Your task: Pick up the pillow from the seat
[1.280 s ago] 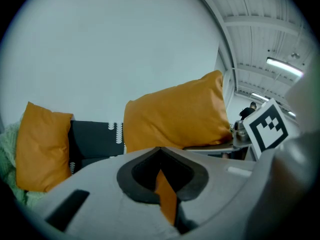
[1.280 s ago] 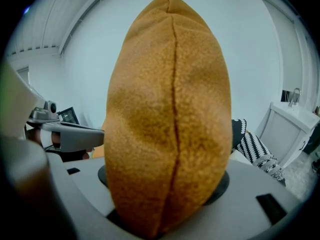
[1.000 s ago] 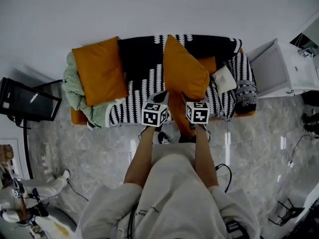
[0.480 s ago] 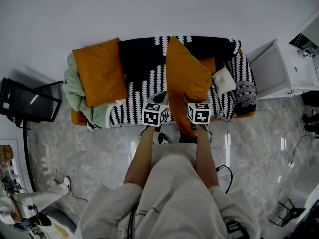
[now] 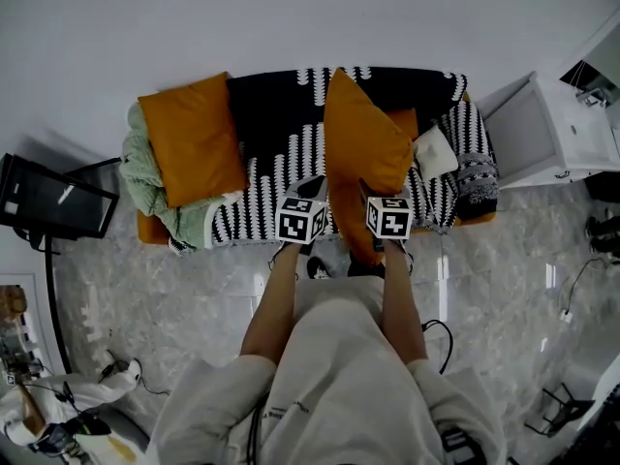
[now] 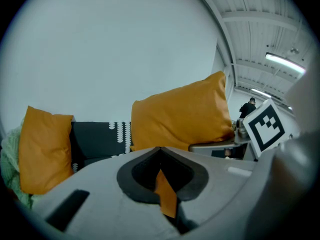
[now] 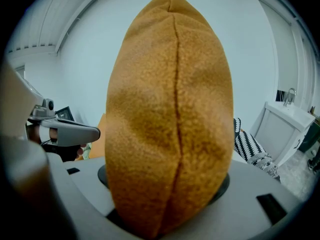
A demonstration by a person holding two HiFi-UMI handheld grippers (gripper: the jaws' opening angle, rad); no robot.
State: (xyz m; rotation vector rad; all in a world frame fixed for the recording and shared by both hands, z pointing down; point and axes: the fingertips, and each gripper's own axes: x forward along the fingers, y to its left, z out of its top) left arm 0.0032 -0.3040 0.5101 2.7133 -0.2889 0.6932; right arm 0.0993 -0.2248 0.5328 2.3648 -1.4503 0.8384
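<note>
Pillow (image 5: 363, 143) upright over sofa (image 5: 276, 114), long axis vertical; left gripper (image 5: 312, 190) and right gripper (image 5: 368, 194) both clamped on its lower edge.

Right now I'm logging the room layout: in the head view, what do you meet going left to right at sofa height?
black screen → green blanket → orange pillow leaning on the sofa back → orange pillow held up in the middle → small white cushion → white cabinet
</note>
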